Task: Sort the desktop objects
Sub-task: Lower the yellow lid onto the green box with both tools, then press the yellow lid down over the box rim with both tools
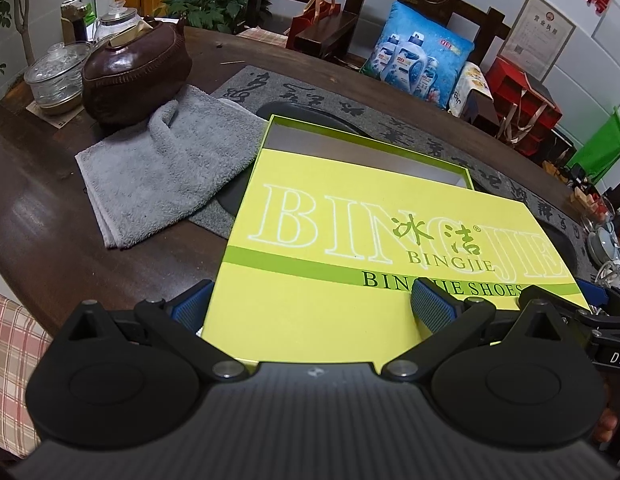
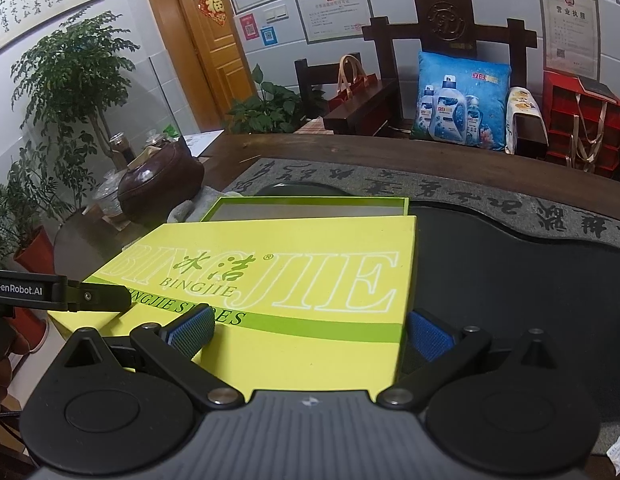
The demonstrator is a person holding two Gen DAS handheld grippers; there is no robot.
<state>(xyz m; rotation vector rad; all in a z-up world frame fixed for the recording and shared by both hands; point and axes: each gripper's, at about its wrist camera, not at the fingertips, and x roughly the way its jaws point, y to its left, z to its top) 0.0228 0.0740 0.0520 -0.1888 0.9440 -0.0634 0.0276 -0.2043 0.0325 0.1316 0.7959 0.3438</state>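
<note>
Lid (image 1: 349, 240) of the yellow-green shoe box sits shifted toward the cameras over the box base (image 1: 373, 156), leaving a strip of the base's grey inside uncovered at the lid's far edge. Left gripper (image 1: 310, 304) has its jaws spread wide across the lid's near left corner, one blue pad off the lid's left edge, the other over the printed top. Right gripper (image 2: 310, 332) mirrors that at the lid's near right corner, jaws wide too, one pad over the lid, one past its right edge. Whether either pair presses on the lid, I cannot tell. Left of the lid, a grey towel (image 1: 162, 172) lies folded on the bench (image 1: 42, 216), with a dark brown pot (image 1: 138, 68) just behind the towel.
</note>
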